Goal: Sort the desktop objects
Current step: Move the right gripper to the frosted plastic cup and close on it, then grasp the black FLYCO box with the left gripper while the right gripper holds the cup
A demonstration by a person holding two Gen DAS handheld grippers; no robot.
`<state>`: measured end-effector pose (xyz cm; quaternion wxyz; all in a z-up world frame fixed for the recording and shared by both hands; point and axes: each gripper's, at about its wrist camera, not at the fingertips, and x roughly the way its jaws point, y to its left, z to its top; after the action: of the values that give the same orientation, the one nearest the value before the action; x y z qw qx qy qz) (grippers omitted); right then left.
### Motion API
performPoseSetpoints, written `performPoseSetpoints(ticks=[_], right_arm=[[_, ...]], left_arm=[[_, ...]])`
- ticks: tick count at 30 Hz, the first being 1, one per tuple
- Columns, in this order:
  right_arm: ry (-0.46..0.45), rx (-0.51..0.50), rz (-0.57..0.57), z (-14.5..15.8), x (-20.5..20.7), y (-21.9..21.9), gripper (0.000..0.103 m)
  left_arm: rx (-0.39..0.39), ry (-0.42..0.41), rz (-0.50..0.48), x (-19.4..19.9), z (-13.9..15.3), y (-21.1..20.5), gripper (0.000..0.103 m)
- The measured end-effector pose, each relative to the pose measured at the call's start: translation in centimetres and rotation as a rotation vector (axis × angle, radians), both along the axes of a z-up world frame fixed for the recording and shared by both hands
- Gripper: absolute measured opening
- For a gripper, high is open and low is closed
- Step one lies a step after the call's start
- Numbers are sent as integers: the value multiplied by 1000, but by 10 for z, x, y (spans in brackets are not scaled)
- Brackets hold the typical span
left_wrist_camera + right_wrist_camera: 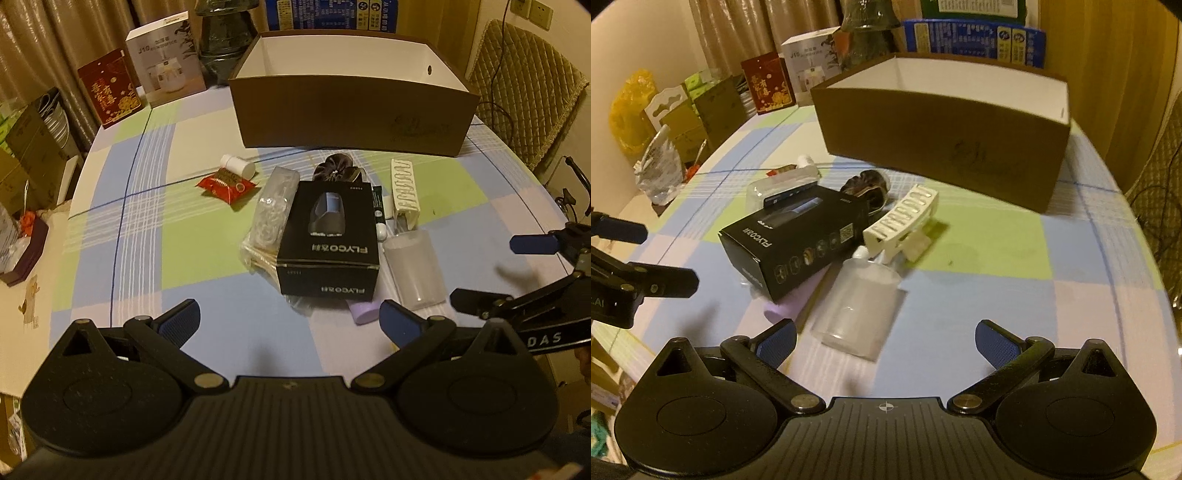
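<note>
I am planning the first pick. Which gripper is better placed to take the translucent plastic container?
Right, probably. The right gripper is open with the translucent plastic container lying just ahead between its fingers. The left gripper, also open, faces the black FLYCO box instead.

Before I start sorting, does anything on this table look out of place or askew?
Yes. The black box sits tilted on a heap, over a purple item and a clear bag. The brown box behind looks empty. Nothing looks spilled or broken.
</note>
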<state>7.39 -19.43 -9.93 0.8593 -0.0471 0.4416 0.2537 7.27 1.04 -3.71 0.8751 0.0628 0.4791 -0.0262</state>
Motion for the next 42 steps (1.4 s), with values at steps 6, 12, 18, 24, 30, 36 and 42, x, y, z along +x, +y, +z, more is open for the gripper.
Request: performPoseSetpoints(ticks=[6, 12, 18, 24, 30, 36, 42], right_arm=[[17, -15, 8, -10, 9, 14, 90], [59, -32, 4, -23, 19, 27, 76], [97, -32, -8, -35, 26, 34, 63], [122, -37, -83, -38, 31, 22, 43], [125, -48, -169, -35, 32, 1, 43], [127, -61, -261, -32, 31, -26, 43], [137, -57, -313, -30, 27, -44, 43]], left_arm=[[8, 10, -13, 14, -3, 7, 101], [2, 22, -47, 28, -7, 12, 101], [-7, 26, -93, 43, -8, 12, 101], [-22, 39, -148, 56, -12, 7, 101], [-43, 61, -205, 72, -19, -3, 100], [-72, 107, -252, 86, -30, -15, 91], [-52, 153, -268, 103, -49, -31, 83]])
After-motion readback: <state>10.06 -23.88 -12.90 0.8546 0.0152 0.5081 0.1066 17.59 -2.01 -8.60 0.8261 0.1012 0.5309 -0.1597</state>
